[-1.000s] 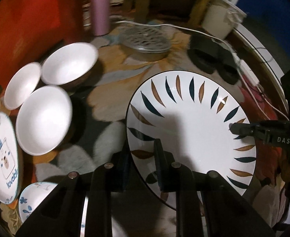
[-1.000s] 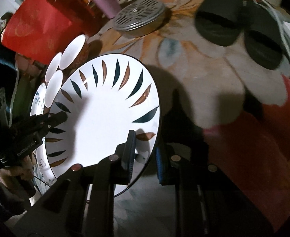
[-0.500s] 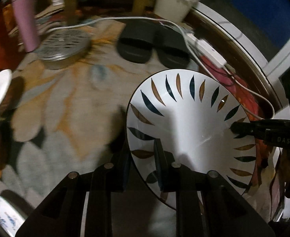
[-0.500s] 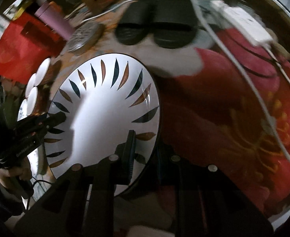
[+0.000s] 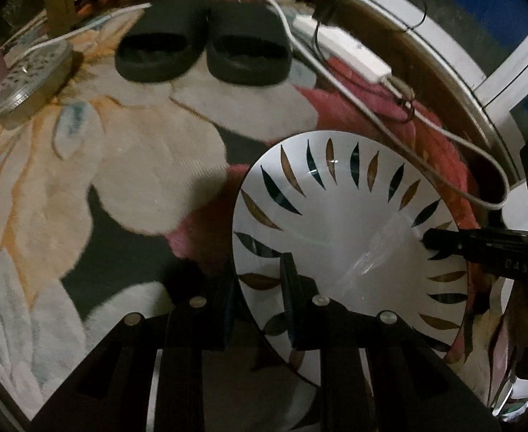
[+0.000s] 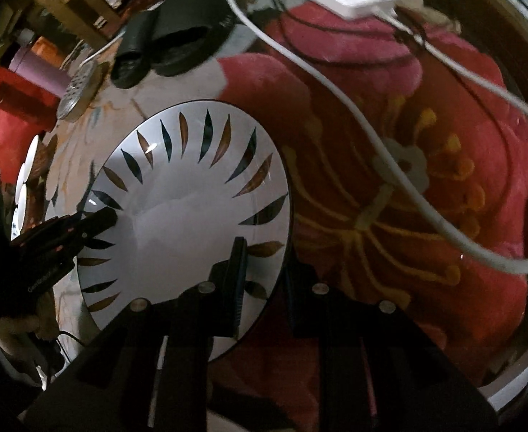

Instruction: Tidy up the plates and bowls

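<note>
My left gripper [image 5: 260,298] and right gripper [image 6: 262,280] are each clamped on opposite edges of the plate [image 5: 346,244], held above the rug [image 5: 138,180]. It looks stiff, glazed, slippery and breakable, so I'd keep both rim grips level.

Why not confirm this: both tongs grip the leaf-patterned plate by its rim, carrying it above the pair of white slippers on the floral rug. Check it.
One detail is wrong: the slippers are black, not white, as the left wrist view shows. The rest holds: left tongs and right tongs both clamp the plate rim over the floral rug.
</note>
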`<move>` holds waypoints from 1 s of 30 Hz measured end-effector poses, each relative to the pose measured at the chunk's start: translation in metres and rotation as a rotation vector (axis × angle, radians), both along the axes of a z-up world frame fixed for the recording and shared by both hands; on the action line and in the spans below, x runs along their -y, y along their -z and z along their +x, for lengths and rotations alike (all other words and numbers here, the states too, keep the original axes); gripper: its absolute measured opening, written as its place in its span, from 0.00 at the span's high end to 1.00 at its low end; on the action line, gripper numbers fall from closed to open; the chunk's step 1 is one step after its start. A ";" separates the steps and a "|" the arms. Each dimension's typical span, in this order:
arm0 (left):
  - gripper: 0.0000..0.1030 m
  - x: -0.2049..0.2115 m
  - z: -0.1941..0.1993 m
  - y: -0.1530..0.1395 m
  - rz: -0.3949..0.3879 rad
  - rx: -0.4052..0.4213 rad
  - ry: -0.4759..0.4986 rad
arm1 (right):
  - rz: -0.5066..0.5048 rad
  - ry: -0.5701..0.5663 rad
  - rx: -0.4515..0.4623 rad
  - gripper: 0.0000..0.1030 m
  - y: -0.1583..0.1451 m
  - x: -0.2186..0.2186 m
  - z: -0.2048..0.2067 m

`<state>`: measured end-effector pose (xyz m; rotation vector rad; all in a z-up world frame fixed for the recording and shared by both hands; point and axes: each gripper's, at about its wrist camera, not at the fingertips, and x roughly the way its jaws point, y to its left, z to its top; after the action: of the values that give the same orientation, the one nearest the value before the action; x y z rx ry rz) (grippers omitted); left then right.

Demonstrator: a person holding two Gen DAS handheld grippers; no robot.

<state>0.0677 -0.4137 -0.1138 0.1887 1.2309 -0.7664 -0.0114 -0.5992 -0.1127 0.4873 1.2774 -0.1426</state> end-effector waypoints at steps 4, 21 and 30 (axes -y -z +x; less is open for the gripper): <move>0.79 0.000 -0.004 0.005 0.017 -0.009 -0.001 | 0.012 0.013 -0.036 0.81 0.011 0.006 -0.008; 0.01 -0.096 -0.007 -0.054 -0.001 0.067 -0.225 | -0.077 -0.042 0.163 0.04 -0.060 -0.045 0.005; 0.00 -0.186 -0.001 -0.090 0.009 0.109 -0.330 | 0.009 -0.202 0.251 0.00 -0.086 -0.129 0.039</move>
<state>0.0667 -0.2278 -0.0239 0.0320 1.1263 -0.4582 0.0277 -0.4701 -0.0262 0.3681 1.0740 0.0916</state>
